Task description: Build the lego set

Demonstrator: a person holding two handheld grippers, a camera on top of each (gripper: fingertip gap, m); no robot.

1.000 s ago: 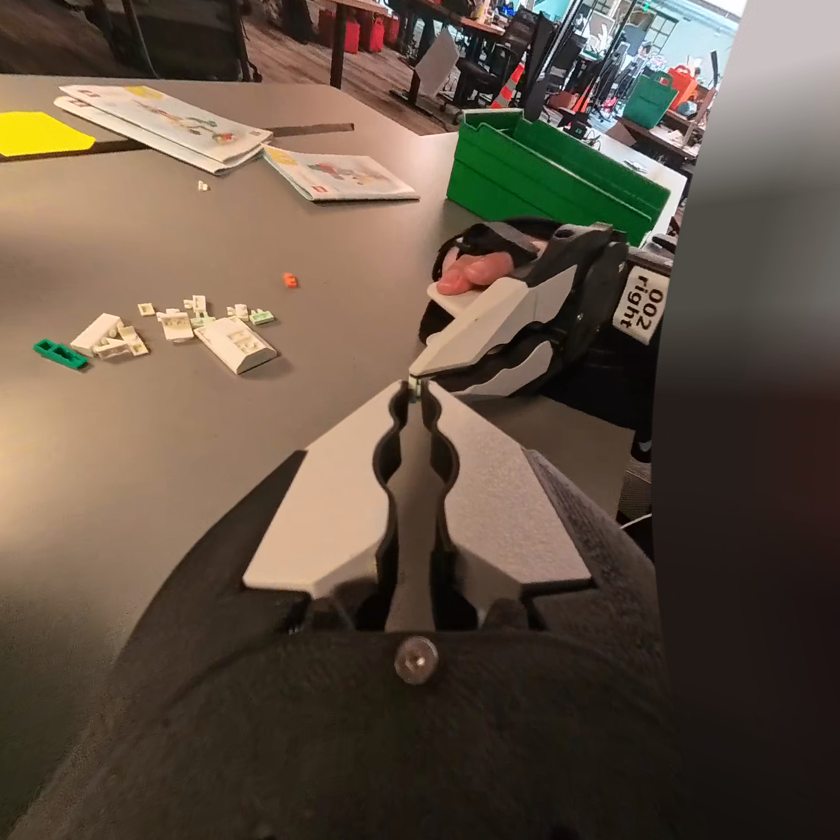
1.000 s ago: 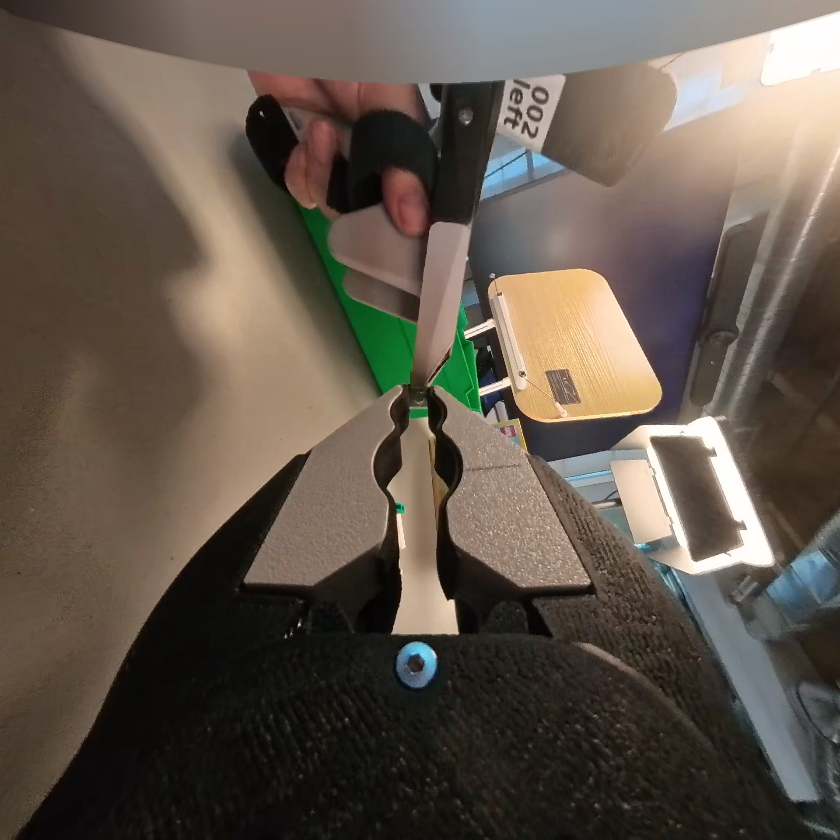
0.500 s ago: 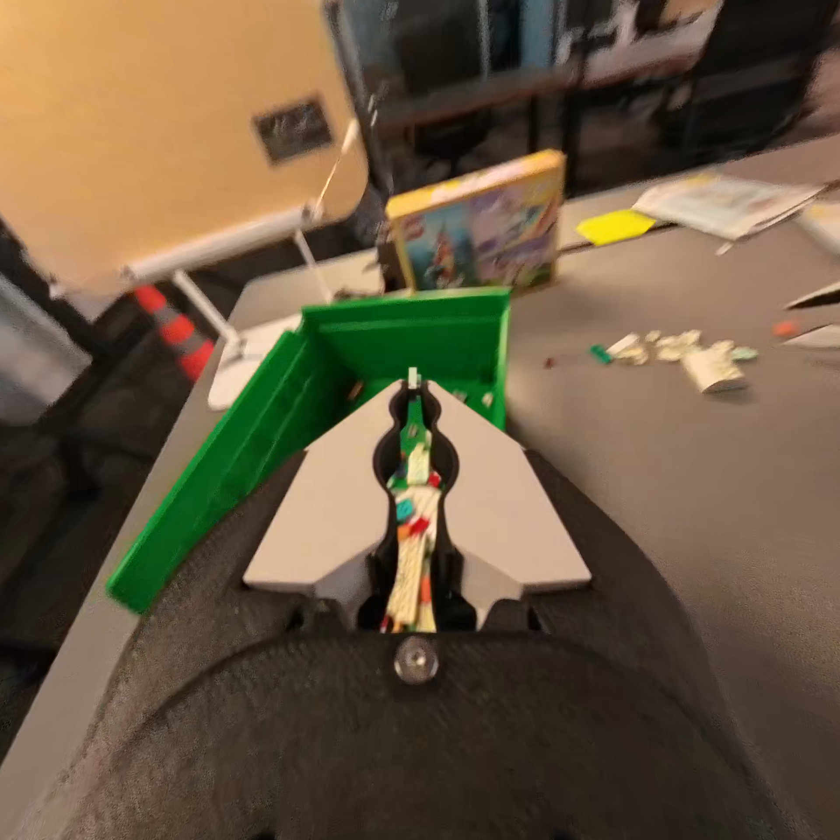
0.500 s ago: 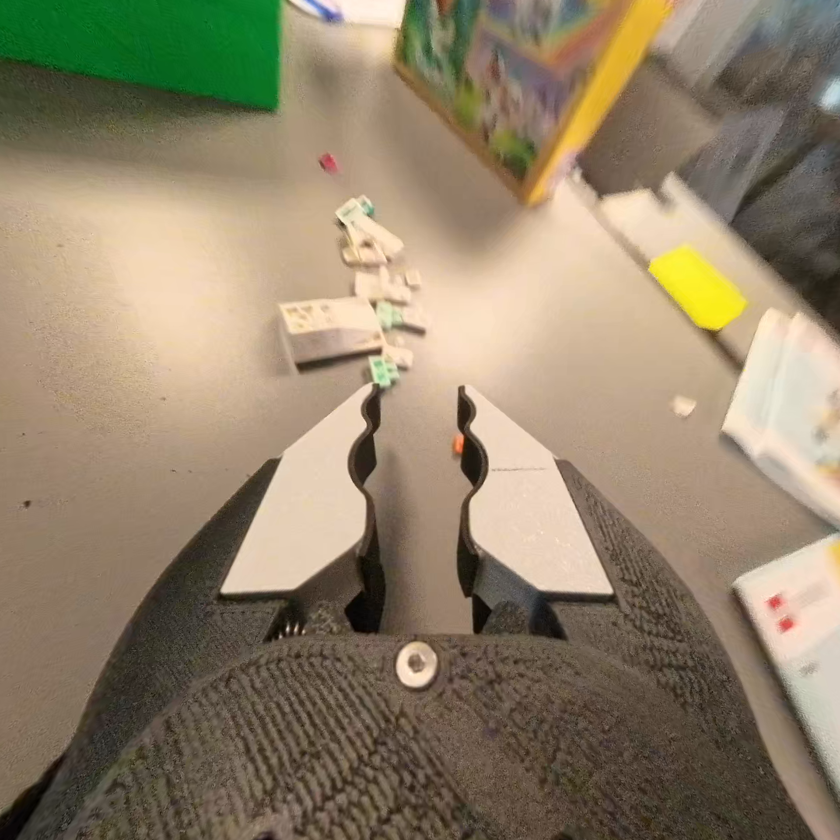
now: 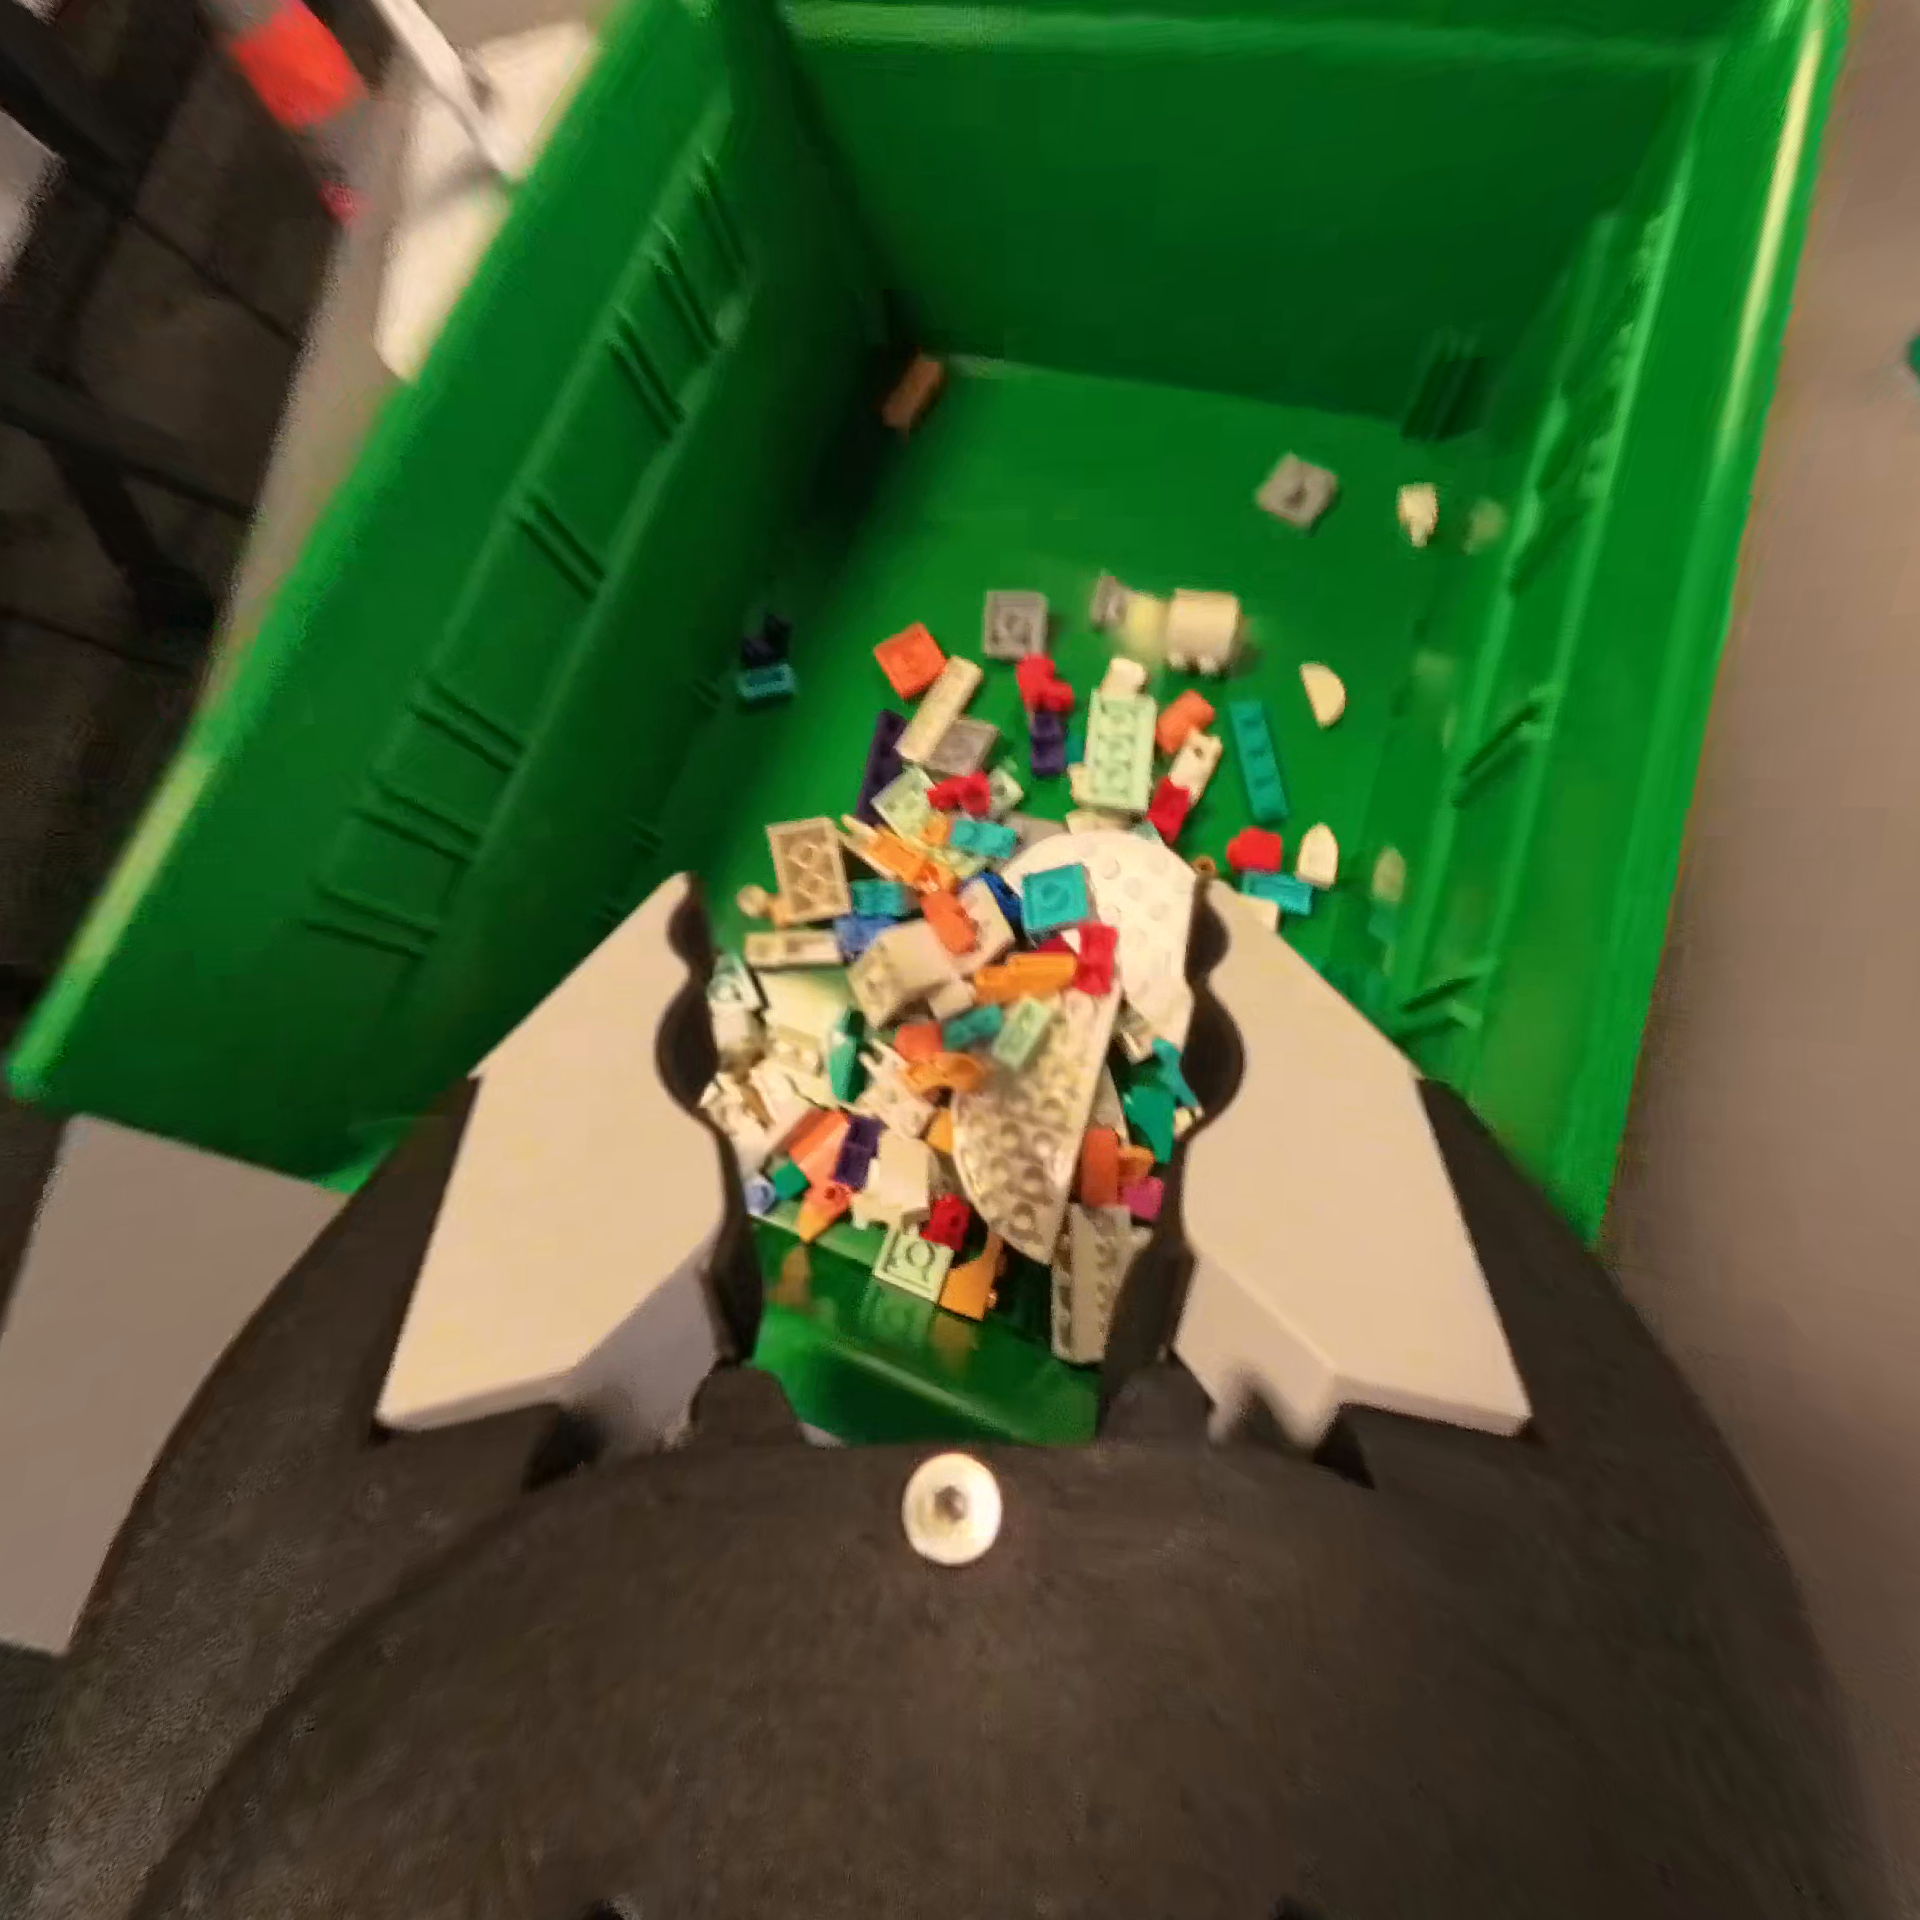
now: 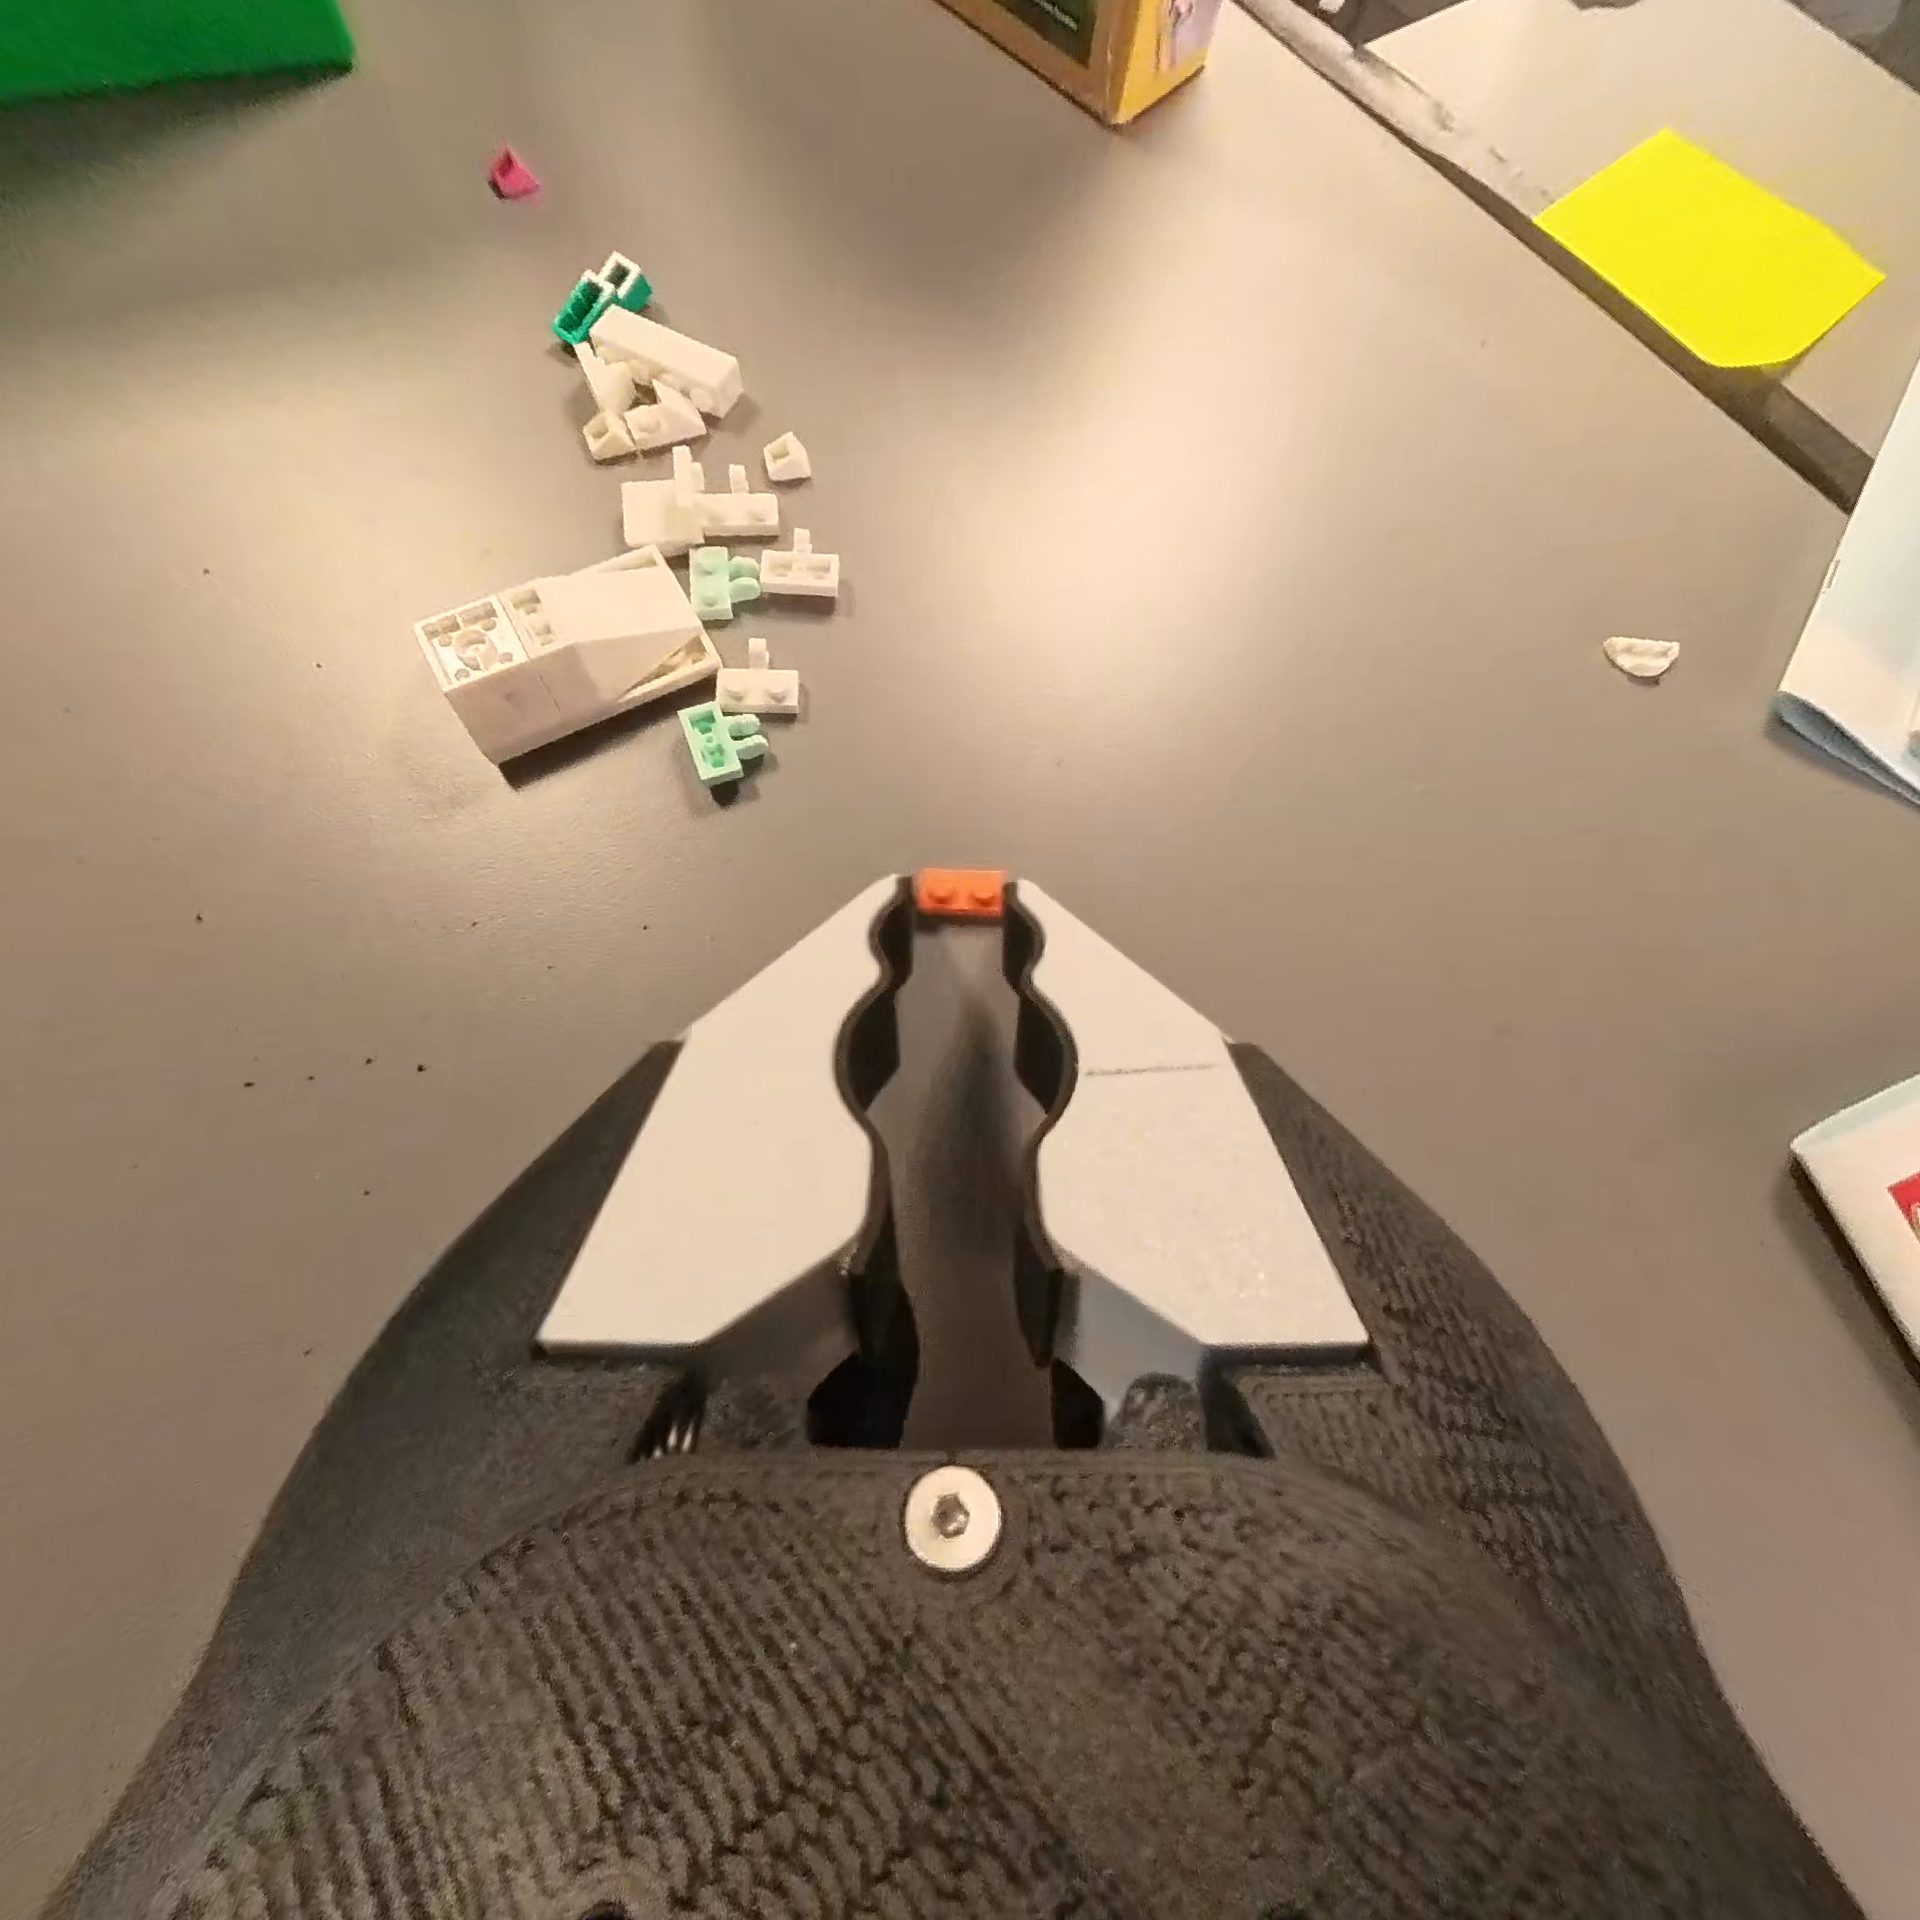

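Below, left gripper (image 5: pixel 945 883) spread wide over ribbed green bin (image 5: pixel 540 582); right gripper (image 6: pixel 960 885) pinches studded orange brick (image 6: pixel 960 894).

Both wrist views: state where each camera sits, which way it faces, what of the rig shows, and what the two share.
Left wrist view: on the left gripper, facing down into the green bin at the brick pile; own fingers spread, black body below.
Right wrist view: on the right gripper, facing down at the grey table; fingertips shut on the orange brick, white bricks beyond.
Shared: only the bin, a green corner at the right view's top left.
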